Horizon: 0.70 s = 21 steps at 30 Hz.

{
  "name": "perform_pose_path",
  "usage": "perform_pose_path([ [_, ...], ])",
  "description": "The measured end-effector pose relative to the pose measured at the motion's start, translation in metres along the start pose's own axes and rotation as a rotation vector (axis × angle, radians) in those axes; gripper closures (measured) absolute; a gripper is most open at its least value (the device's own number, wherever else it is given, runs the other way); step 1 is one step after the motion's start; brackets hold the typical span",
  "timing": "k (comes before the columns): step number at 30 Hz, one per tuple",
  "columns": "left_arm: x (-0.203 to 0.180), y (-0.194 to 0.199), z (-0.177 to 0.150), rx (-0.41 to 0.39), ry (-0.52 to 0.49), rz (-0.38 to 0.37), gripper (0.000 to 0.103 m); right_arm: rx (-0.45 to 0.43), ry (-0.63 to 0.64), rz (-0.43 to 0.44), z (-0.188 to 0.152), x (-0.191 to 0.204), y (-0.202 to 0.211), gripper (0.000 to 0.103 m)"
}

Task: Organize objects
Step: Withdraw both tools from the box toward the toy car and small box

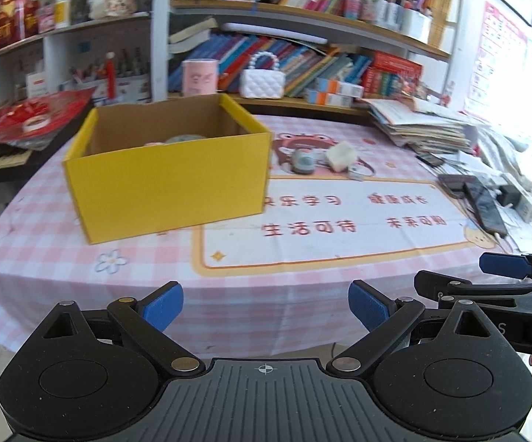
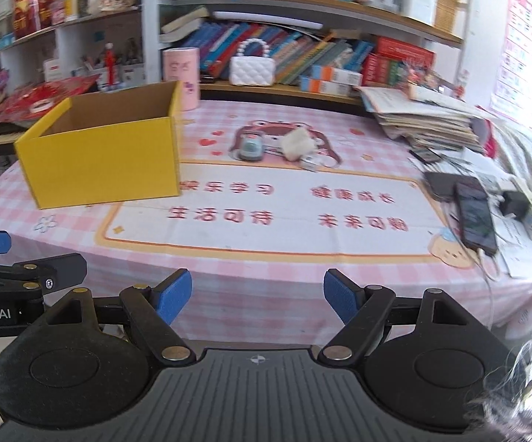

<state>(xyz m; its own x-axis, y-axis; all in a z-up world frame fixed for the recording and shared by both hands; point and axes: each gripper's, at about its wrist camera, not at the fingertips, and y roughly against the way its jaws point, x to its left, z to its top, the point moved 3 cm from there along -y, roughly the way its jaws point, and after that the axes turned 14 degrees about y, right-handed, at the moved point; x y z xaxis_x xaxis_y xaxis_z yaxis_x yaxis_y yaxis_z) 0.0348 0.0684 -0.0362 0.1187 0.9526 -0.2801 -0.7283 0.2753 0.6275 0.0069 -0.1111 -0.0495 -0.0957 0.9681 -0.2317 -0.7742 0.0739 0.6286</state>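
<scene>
The left hand-held gripper (image 1: 265,305) hangs just off the near edge of the worktop (image 1: 303,235), its blue pads (image 1: 163,307) spread wide with nothing between them and touching nothing. The right hand-held gripper (image 2: 258,296) is beside it at the same edge, likewise released, its pads (image 2: 341,300) wide apart and bare. In the left wrist view the right tool juts in from the right border (image 1: 501,287); in the right wrist view the left tool shows at the left border (image 2: 26,276).

On the pink checked cloth a yellow cardboard box (image 1: 170,180) stands open-topped on the left part of the worktop, and a pale round thing lies inside it (image 1: 183,139), too hidden to name. Right of the box, well apart from both grippers, three small items sit close together on a cartoon print: a grey-blue toy-like piece (image 2: 250,148), a white lumpy block (image 2: 297,143) and a small white plug-like piece (image 2: 308,164) just in front of the block.

At the right edge lie two dark phones (image 2: 474,215) and a black charger (image 2: 516,204). A stack of papers (image 2: 431,125) sits behind them, and bookshelves (image 2: 303,48) with a white quilted handbag (image 2: 252,70) rise at the back.
</scene>
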Motion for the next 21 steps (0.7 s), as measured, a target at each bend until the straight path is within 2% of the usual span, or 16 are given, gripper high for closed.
perform_pose_path([
  [13, -0.035, -0.026, -0.001, 0.052, -0.054, -0.065, 0.005, 0.048, -0.055, -0.059, -0.013, -0.035, -0.007, 0.024],
  [21, -0.055, -0.048, 0.006, 0.064, -0.062, -0.07, 0.005, 0.068, -0.064, -0.062, -0.01, -0.059, -0.025, 0.024],
])
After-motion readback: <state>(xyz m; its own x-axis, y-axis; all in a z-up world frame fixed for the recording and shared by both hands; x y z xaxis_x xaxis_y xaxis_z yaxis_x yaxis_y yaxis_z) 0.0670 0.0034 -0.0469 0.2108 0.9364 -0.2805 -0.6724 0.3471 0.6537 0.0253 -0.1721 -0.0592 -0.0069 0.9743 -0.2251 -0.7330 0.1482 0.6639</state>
